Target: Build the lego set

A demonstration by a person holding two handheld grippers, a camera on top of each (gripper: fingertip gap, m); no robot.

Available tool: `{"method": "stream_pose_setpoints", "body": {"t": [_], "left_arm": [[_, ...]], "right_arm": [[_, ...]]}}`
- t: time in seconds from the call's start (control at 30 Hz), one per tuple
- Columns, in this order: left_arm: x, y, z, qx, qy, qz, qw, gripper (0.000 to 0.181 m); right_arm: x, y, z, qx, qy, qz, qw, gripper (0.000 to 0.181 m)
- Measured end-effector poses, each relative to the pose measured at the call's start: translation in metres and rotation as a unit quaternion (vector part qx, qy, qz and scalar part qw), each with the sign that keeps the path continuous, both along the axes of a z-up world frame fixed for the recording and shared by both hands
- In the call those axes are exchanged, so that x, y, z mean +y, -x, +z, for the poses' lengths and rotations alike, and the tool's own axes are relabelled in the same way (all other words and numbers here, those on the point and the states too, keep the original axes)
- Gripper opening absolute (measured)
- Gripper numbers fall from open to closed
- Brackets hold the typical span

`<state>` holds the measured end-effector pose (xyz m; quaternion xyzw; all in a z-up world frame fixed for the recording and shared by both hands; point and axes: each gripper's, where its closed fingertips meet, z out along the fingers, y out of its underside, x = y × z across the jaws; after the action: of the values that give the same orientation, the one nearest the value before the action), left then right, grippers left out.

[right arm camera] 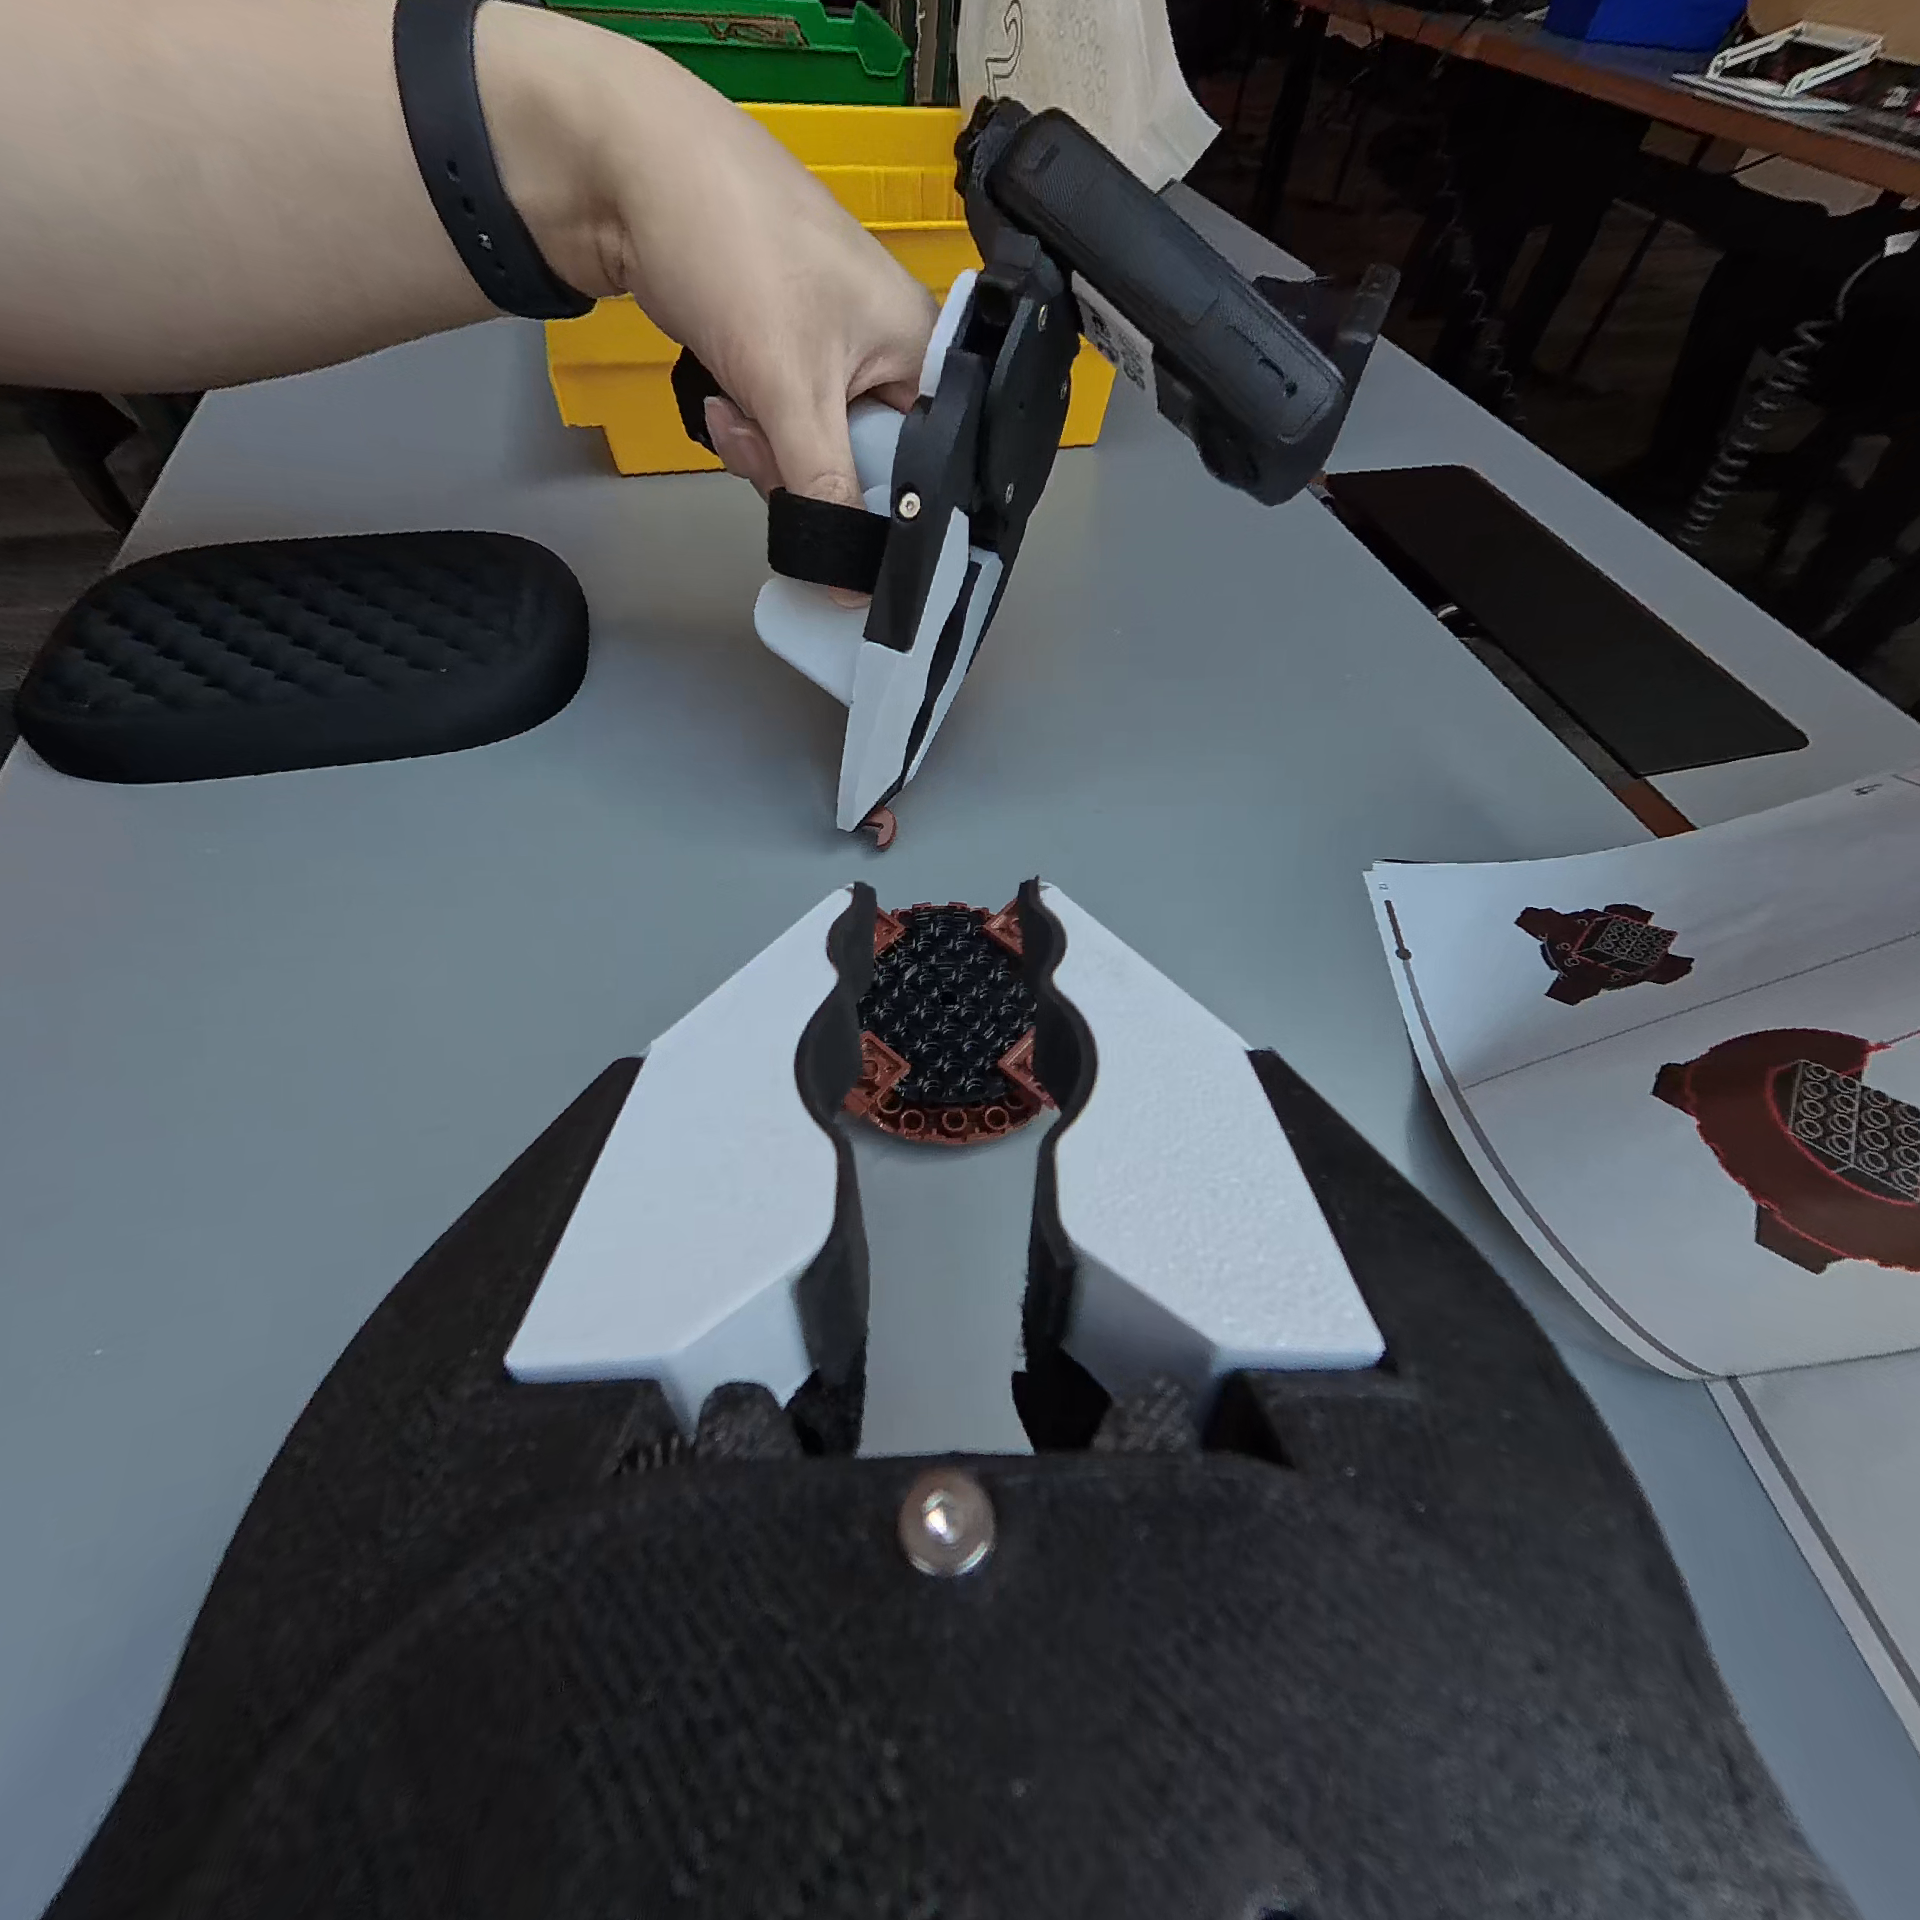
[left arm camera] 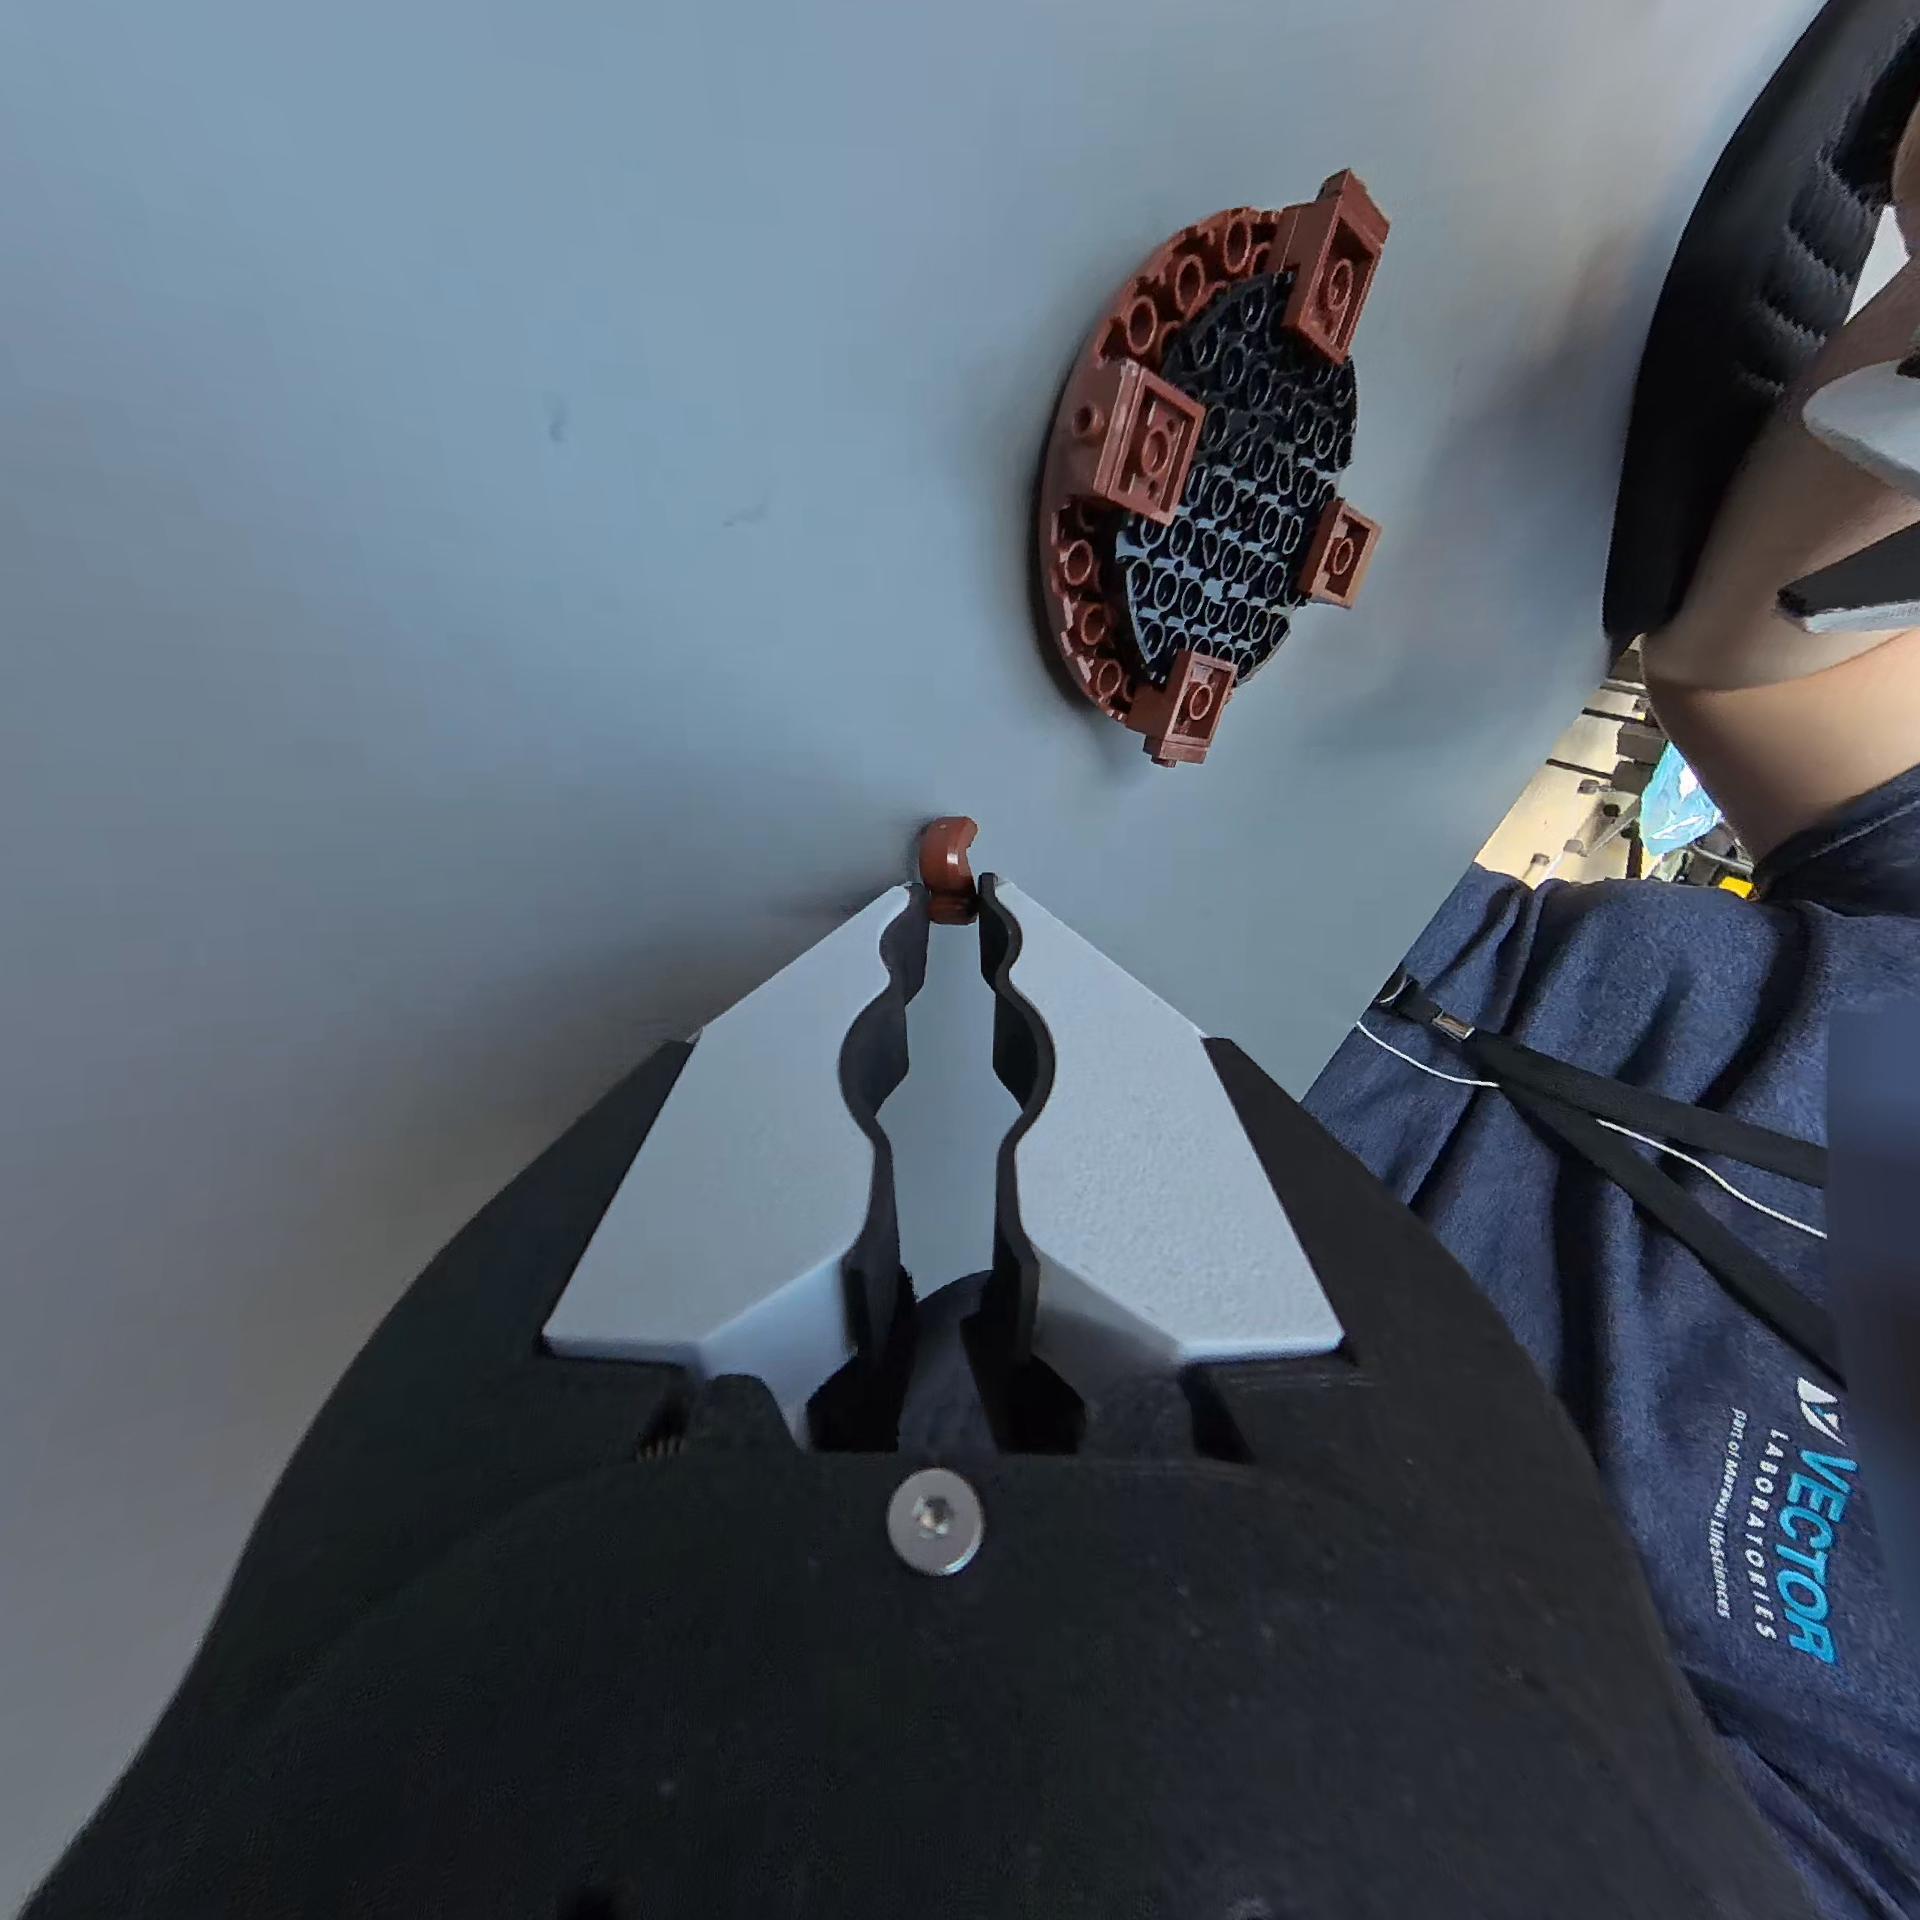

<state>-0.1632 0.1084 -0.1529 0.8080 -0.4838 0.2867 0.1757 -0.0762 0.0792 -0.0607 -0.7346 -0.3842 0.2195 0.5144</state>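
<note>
Early build: round black-studded plastic Lego base with reddish-brown rim and corner bricks (left arm camera: 1210, 468) on grey table (left arm camera: 416, 520). Left gripper (left arm camera: 948, 902) pinches small reddish-brown curved Lego piece (left arm camera: 948, 868) beside it, unattached. Right gripper (right arm camera: 948, 914) spread, empty, framing base.

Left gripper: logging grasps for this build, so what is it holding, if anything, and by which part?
The left gripper pinches a small brown curved lego piece by its lower end at the fingertips; the curved top pokes out beyond them.

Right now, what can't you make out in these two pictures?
- Left wrist view: the brown piece in the left hand-held gripper; its lower part sits between the fingertips.
- Right wrist view: the round build's sides, behind the right hand-held gripper's fingers.
- Right wrist view: the instruction sheet, cut off by the right edge.
</note>
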Motion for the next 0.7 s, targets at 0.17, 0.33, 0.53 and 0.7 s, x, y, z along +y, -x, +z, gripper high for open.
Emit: {"method": "stream_pose_setpoints", "body": {"t": [0.17, 0.33, 0.53, 0.7], "left_arm": [[-0.001, -0.002, 0.000, 0.028, 0.010, 0.006, 1.000, 0.007], [-0.002, -0.005, 0.002, 0.048, 0.016, 0.019, 0.999, 0.014], [0.002, -0.003, 0.005, 0.075, -0.040, 0.008, 0.996, 0.026], [0.011, -0.008, 0.027, 0.028, -0.106, 0.030, 0.993, 0.024]], "right_arm": [[-0.001, -0.002, 0.009, 0.009, -0.016, -0.001, 1.000, 0.027], [-0.001, -0.004, 0.008, 0.009, -0.015, -0.001, 1.000, 0.027], [-0.003, -0.004, 0.011, 0.008, -0.023, 0.004, 1.000, 0.027], [-0.005, -0.001, 0.012, 0.004, -0.035, 0.008, 0.999, 0.027]]}}
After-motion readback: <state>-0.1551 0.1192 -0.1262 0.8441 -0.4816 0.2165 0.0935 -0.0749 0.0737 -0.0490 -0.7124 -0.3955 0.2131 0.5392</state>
